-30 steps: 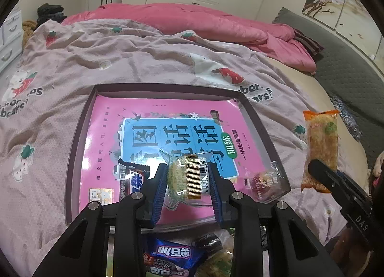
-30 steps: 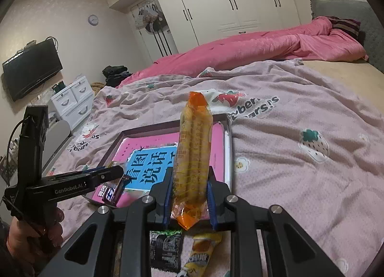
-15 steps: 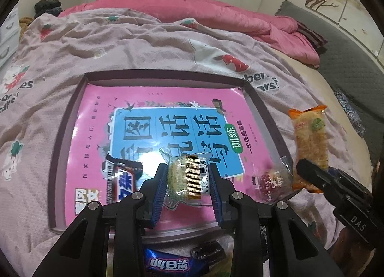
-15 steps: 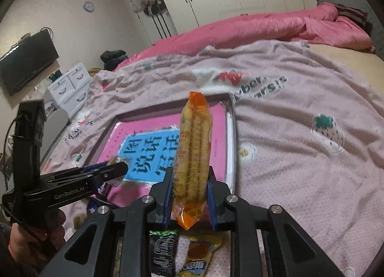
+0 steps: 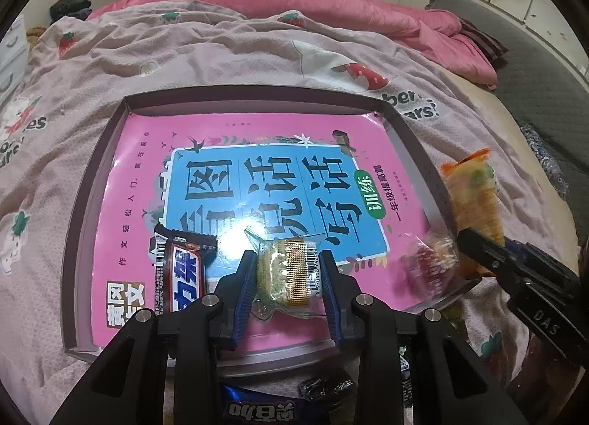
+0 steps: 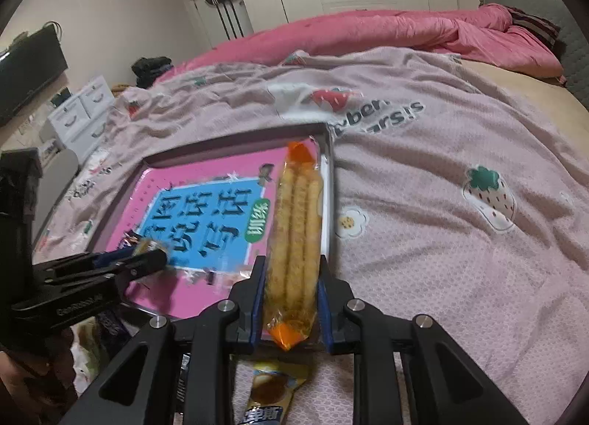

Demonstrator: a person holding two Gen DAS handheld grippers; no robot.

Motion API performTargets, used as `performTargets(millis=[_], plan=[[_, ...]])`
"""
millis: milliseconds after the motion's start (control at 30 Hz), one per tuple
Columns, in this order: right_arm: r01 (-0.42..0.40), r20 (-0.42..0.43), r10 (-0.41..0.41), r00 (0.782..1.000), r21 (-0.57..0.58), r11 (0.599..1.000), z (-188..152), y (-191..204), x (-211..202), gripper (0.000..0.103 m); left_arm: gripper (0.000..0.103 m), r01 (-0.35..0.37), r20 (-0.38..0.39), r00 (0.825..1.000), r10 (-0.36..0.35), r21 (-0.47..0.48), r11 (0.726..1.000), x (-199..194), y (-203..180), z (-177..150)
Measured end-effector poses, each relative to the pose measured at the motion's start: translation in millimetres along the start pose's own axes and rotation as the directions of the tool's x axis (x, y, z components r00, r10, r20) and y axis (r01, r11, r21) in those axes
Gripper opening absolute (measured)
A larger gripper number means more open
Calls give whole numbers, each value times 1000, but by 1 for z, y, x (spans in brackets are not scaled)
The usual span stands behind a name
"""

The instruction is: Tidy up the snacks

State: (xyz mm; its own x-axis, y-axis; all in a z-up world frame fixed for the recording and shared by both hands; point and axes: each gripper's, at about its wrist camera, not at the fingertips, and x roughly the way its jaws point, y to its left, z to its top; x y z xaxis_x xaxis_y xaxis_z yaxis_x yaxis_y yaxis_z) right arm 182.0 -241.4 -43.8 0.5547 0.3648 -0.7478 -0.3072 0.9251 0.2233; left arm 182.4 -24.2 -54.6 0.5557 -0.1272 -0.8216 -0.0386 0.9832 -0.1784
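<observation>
Snacks are going into a shallow tray [image 5: 92,211] on the bedspread [image 6: 441,241], its floor covered by a pink book [image 5: 257,130]. Left gripper [image 5: 288,277] pinches a small clear-wrapped biscuit pack [image 5: 287,270] above the tray's near edge, beside a chocolate bar [image 5: 180,270] lying inside. Right gripper [image 6: 291,300] clamps a long orange-ended packet of stick snacks [image 6: 296,226] upright over the tray's right rim.

The left claw [image 5: 289,279] is angled downward, its pads clamped on a small clear-wrapped biscuit [image 5: 286,272]. The right claw [image 6: 291,301] is tilted downward, gripping a long orange-ended snack pack [image 6: 296,241].
</observation>
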Motion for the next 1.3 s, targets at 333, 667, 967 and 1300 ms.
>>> performTargets(millis=[333,667,967,1300], plan=[[-122,-34,123,992,28,992,-3,4,11,26,34,1,-5,1000,-1,1,1000,3,1,0],[-107,-18,108,994,55,993,-3,0,8,26,35,-3,-16,1000,3,-7,1000,5,4,-1],[-42,-28,44,999,55,998,-3,-3,10,26,35,-7,-13,1000,7,-7,1000,7,3,0],[-74,-27,76,997,64,995,-4,-2,9,26,35,-1,-8,1000,1,-10,1000,6,4,1]])
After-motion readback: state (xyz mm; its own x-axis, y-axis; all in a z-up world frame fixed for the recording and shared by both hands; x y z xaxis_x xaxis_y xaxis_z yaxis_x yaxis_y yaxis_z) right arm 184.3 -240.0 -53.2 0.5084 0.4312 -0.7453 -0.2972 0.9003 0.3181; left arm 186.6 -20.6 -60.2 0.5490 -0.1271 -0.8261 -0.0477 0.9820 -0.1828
